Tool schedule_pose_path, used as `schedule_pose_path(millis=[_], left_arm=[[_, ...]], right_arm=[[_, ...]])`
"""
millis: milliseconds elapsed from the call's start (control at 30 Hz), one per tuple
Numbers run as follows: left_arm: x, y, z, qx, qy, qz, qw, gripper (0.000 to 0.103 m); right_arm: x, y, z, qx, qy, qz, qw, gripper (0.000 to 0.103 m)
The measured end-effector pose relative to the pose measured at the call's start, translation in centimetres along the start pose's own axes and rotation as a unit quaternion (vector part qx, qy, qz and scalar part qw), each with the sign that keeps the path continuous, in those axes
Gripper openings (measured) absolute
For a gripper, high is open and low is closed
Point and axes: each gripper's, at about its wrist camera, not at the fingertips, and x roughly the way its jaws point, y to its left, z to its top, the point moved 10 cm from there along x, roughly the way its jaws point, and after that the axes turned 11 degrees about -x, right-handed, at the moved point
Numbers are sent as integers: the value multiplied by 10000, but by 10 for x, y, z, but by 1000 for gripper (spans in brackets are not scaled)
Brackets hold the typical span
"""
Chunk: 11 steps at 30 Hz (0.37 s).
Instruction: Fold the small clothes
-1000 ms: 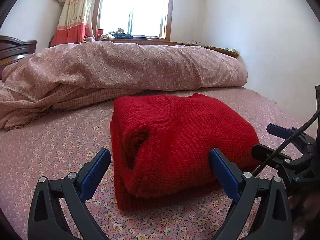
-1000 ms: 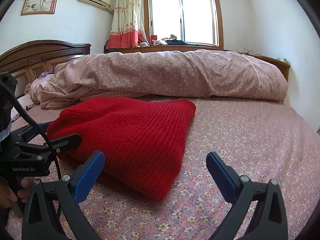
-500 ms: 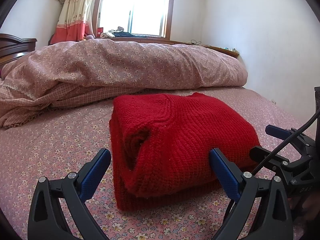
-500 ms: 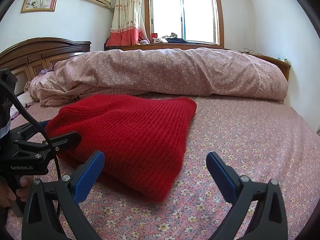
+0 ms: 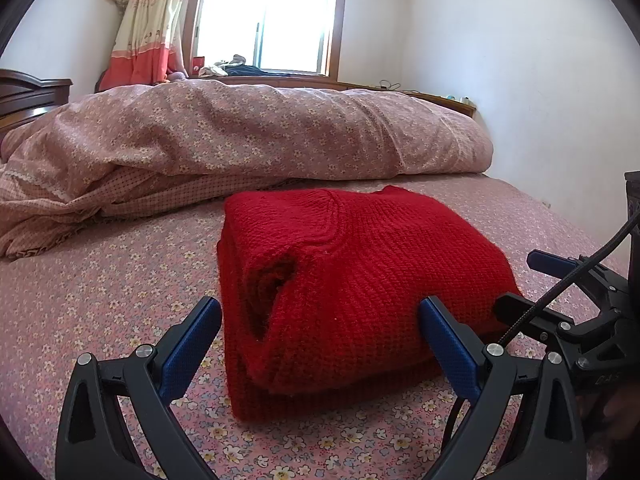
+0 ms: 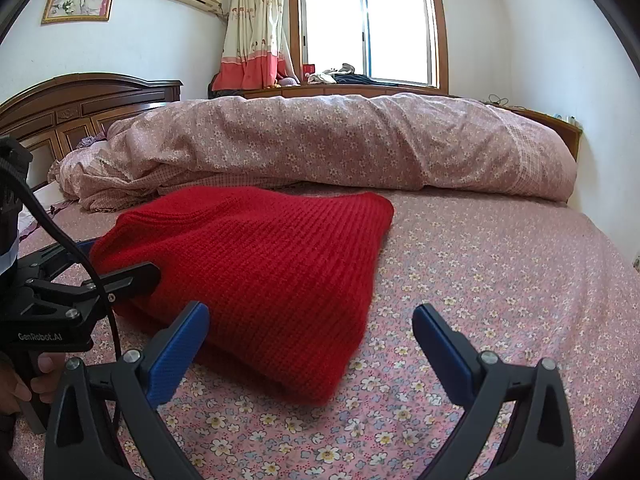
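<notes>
A red knitted sweater (image 5: 360, 272) lies folded into a thick block on the floral bed sheet (image 5: 100, 280). My left gripper (image 5: 320, 344) is open just in front of the sweater's near edge, its blue fingers straddling that edge without closing on it. In the right wrist view the same red sweater (image 6: 264, 268) sits left of centre. My right gripper (image 6: 310, 344) is open over the sweater's near right corner and the bare sheet. The other gripper (image 5: 560, 304) shows at the right of the left wrist view, also open.
A rolled pink floral duvet (image 6: 340, 144) runs across the far side of the bed. A dark wooden headboard (image 6: 80, 108) stands at the left. White walls (image 5: 520, 80) close in on the right. A hand (image 6: 24, 384) holds the left gripper's handle.
Both grippers have drawn back very slightly from the sweater and stay open. The sweater has not moved.
</notes>
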Motion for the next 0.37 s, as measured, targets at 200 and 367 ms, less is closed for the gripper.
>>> schedule_pose_path(millis=[200, 367], left_arm=[[0, 0, 0, -5, 4, -3, 10000, 96], [-1, -1, 0, 1, 18, 22, 10000, 96]], right_arm=[[3, -1, 0, -1, 25, 13, 10000, 103], [3, -1, -1, 9, 47, 25, 10000, 103]])
